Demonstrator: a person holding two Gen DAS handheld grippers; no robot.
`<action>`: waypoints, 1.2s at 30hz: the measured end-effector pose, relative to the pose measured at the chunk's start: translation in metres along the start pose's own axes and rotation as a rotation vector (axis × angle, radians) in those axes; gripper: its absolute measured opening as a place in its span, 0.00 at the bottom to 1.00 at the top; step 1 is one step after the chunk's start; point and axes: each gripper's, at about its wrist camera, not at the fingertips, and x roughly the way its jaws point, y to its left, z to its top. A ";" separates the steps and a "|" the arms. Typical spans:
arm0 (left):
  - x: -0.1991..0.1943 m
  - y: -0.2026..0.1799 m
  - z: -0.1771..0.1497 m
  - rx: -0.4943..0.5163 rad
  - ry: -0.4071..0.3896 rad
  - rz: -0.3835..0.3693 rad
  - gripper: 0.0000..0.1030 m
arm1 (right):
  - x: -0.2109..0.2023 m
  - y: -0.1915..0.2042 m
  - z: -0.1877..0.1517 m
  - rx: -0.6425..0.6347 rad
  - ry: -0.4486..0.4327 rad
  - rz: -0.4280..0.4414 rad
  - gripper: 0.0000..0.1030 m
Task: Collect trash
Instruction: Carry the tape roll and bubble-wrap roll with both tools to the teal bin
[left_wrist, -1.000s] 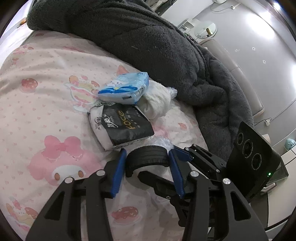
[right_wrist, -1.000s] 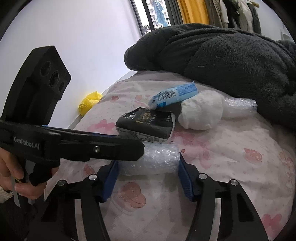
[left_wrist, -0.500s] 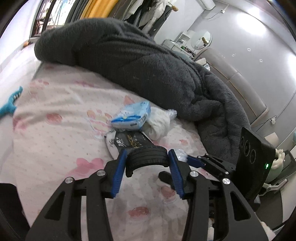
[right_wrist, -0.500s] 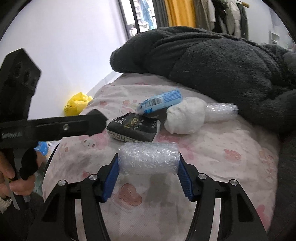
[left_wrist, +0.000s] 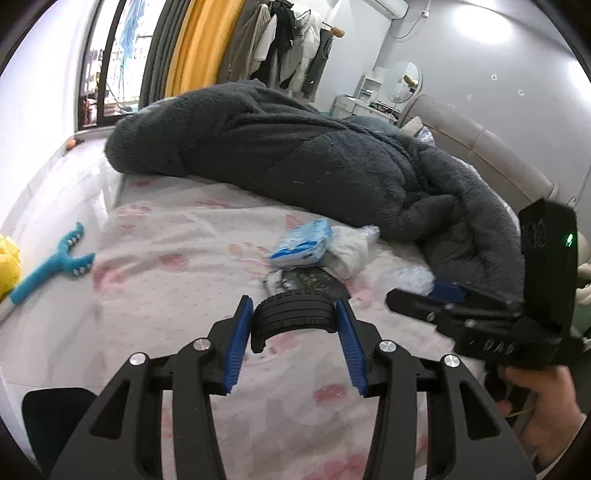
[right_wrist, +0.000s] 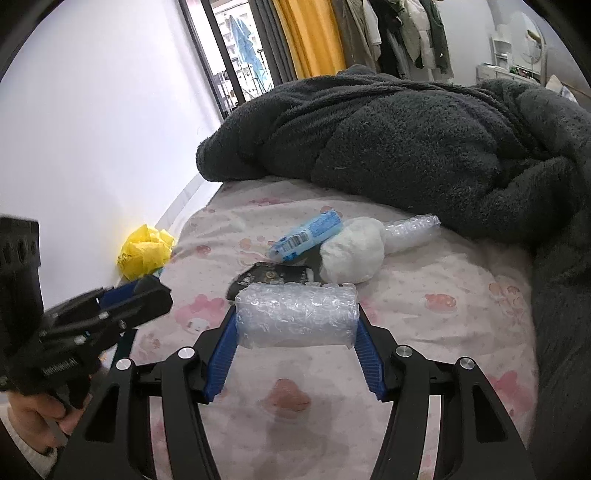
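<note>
The left claw (left_wrist: 294, 325) is squeezing a black rubber tire piece (left_wrist: 293, 312) between its two blue pads (left_wrist: 238, 343). The tire piece is curved like a little arch and is up off the bed. The right claw (right_wrist: 296, 334) is squeezing a roll of bubble wrap (right_wrist: 296, 314) lying sideways between its blue pads, and the roll is up in the air too.

Just past both claws, on the pink bed sheet (right_wrist: 443, 280), lies more trash in one little pile. Closest is a flat black packet (right_wrist: 275, 277). Behind it and touching it is a blue and white packet (right_wrist: 308, 234). Right next to that is a white crumpled ball (right_wrist: 351, 254), with a second bit of bubble wrap (right_wrist: 412, 229) sticking out behind it.

Further back is a big fluffy dark grey blanket (left_wrist: 314, 158), piled up on the bed.

Off to the left side of the left claw, beside the bed, are a blue toy (left_wrist: 51, 266) and something yellow and crumpled (right_wrist: 146, 251).
</note>
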 end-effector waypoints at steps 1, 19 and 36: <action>-0.002 0.001 -0.002 0.003 -0.005 0.011 0.47 | -0.001 0.002 0.000 -0.002 -0.002 -0.004 0.58; -0.029 0.033 -0.022 0.006 -0.048 0.195 0.47 | -0.007 0.053 -0.002 -0.046 -0.019 0.016 0.58; -0.047 0.087 -0.028 -0.010 -0.002 0.284 0.47 | 0.017 0.103 0.010 -0.096 -0.006 0.060 0.58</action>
